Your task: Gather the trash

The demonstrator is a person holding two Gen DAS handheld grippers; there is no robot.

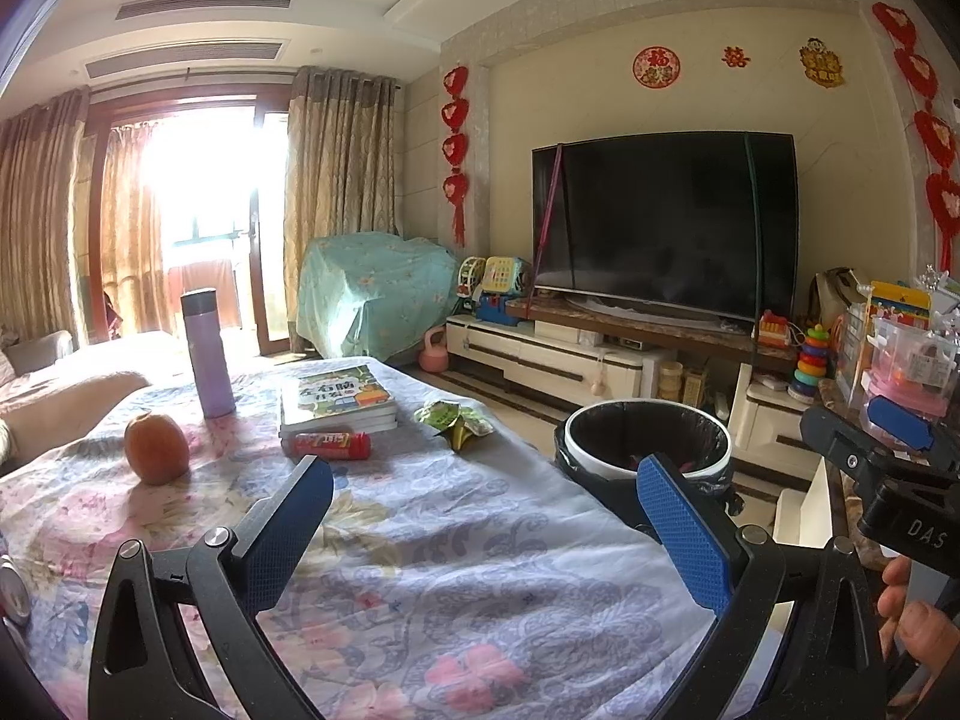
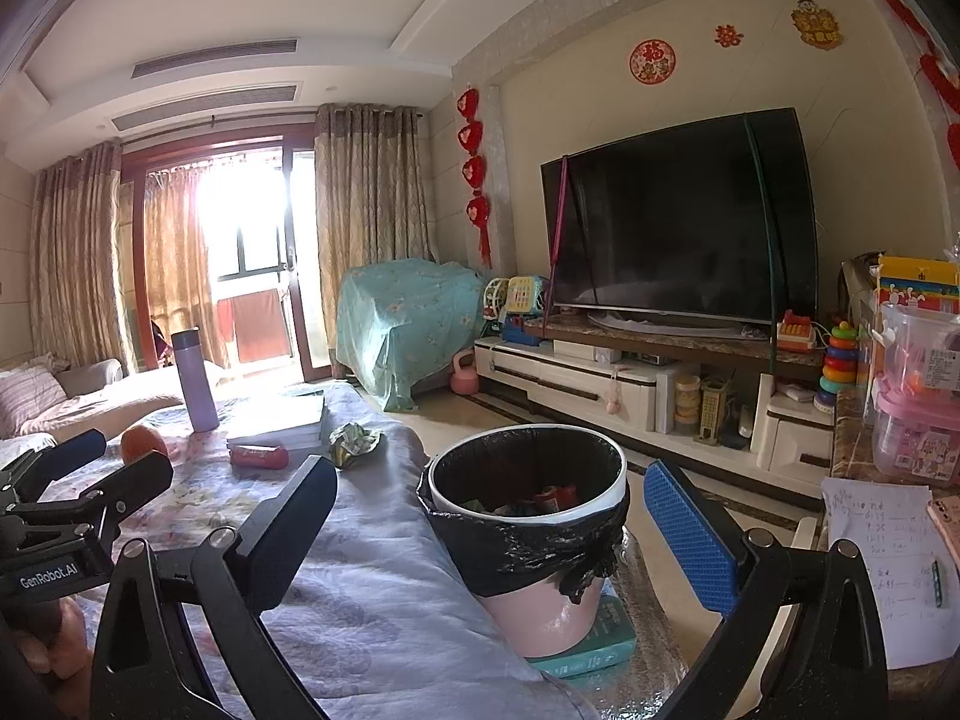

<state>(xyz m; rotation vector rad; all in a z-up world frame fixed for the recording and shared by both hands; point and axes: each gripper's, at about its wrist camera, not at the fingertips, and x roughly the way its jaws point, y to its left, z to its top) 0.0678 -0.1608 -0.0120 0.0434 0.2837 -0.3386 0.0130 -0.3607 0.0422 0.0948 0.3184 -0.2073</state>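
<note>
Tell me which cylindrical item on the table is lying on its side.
The red tube, lying in front of the books. The purple flask behind it stands upright.

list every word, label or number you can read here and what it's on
"DAS": on the black body of the right claw, seen from the left wrist.
"GenRobot.AI": on the body of the left claw, seen from the right wrist.
Book cover: large Chinese characters, too blurred to read.
Red packet: print unreadable.
Handwritten sheet: numbers too small.
Wall decorations: characters too blurred to read.
</note>
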